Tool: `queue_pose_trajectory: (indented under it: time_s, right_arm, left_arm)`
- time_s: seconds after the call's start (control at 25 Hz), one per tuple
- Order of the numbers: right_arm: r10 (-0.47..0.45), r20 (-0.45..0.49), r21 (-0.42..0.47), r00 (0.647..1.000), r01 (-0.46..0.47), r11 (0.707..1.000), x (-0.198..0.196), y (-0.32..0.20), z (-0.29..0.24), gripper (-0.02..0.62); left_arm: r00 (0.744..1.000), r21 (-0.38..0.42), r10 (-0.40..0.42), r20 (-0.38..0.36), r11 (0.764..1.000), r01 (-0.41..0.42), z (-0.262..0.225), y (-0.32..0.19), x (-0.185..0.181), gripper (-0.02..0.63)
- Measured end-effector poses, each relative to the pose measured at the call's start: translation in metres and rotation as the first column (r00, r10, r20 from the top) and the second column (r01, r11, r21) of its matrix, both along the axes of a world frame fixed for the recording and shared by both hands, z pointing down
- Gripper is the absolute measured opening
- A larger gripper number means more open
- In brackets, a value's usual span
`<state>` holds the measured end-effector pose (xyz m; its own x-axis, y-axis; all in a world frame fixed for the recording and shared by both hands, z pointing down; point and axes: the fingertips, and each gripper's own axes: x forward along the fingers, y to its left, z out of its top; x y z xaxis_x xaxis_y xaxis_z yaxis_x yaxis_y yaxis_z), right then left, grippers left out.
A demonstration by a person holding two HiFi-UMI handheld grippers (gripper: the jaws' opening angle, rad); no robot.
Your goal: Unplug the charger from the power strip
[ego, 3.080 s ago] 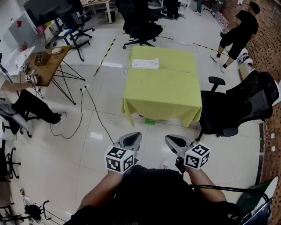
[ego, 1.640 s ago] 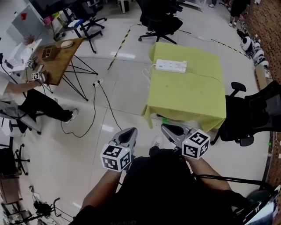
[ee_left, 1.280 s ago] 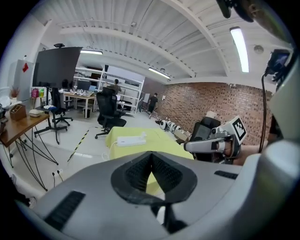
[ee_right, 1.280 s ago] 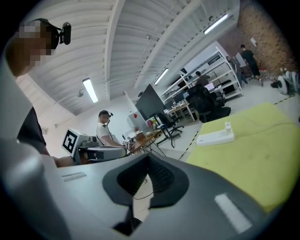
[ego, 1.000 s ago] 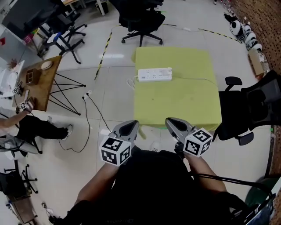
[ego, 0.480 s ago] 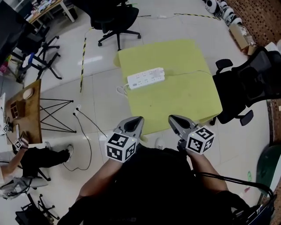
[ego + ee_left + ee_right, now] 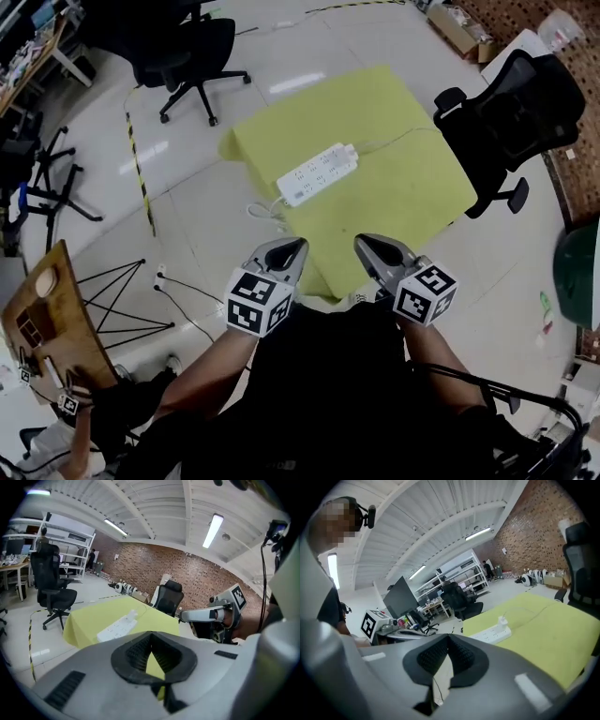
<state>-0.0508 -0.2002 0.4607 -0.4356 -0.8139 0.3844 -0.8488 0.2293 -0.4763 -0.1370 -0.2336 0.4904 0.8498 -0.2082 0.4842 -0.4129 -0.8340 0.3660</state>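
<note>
A white power strip (image 7: 317, 174) lies on the table with the yellow-green cloth (image 7: 412, 187). A white charger (image 7: 349, 150) is plugged in at the strip's right end, and a thin cable runs from it across the cloth. My left gripper (image 7: 298, 246) and right gripper (image 7: 361, 242) hang side by side off the table's near edge, well short of the strip. Both are shut and hold nothing. The left gripper view has the strip (image 7: 116, 628) and the charger (image 7: 132, 615) ahead, beyond the left gripper (image 7: 151, 637). The right gripper view shows the strip (image 7: 490, 633) and charger (image 7: 502, 619) past the right gripper (image 7: 448, 639).
Black office chairs stand behind the table (image 7: 192, 47) and at its right (image 7: 506, 103). The strip's white cord (image 7: 265, 208) drops to the floor at the table's left. A wooden side table (image 7: 47, 314) on wire legs is at the left, with a seated person below it.
The table has swung round in the head view and come nearer. Both grippers have travelled toward its near edge, side by side and still shut.
</note>
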Motion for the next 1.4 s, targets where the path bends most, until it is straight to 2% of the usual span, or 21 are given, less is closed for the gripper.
queue_pose_trajectory:
  time_s: [0.16, 0.32, 0.6, 0.76, 1.08, 1.4]
  right_arm:
    - [0.047, -0.05, -0.023, 0.998, -0.048, 0.999, -0.012, -0.002, 0.006, 0.003]
    - [0.082, -0.085, -0.036, 0.993, -0.086, 0.996, -0.008, -0.011, 0.015, 0.003]
    - [0.133, -0.228, -0.029, 0.965, -0.143, 0.989, 0.034, -0.06, 0.046, 0.006]
    - [0.199, -0.287, -0.016, 0.937, -0.213, 0.977, 0.068, -0.091, 0.079, 0.058]
    - [0.268, -0.308, -0.038, 0.913, -0.293, 0.955, 0.108, -0.123, 0.131, 0.115]
    - [0.252, -0.303, -0.064, 0.919, -0.283, 0.957, 0.121, -0.139, 0.153, 0.16]
  left_arm:
    - [1.0, -0.023, 0.024, 0.004, 0.999, -0.024, 0.011, -0.027, -0.017, 0.005]
    - [0.999, -0.036, 0.02, -0.026, 0.999, -0.02, 0.014, -0.047, -0.02, 0.005]
    - [0.999, -0.044, 0.038, -0.027, 0.998, -0.04, 0.02, -0.065, -0.022, 0.005]
    - [0.997, -0.05, 0.08, 0.007, 0.996, -0.08, 0.033, -0.059, -0.022, 0.005]
    - [0.997, -0.086, 0.071, 0.017, 0.994, -0.069, 0.044, -0.052, -0.023, 0.005]
    - [0.999, -0.085, 0.037, 0.035, 0.996, -0.034, 0.047, -0.054, -0.024, 0.005]
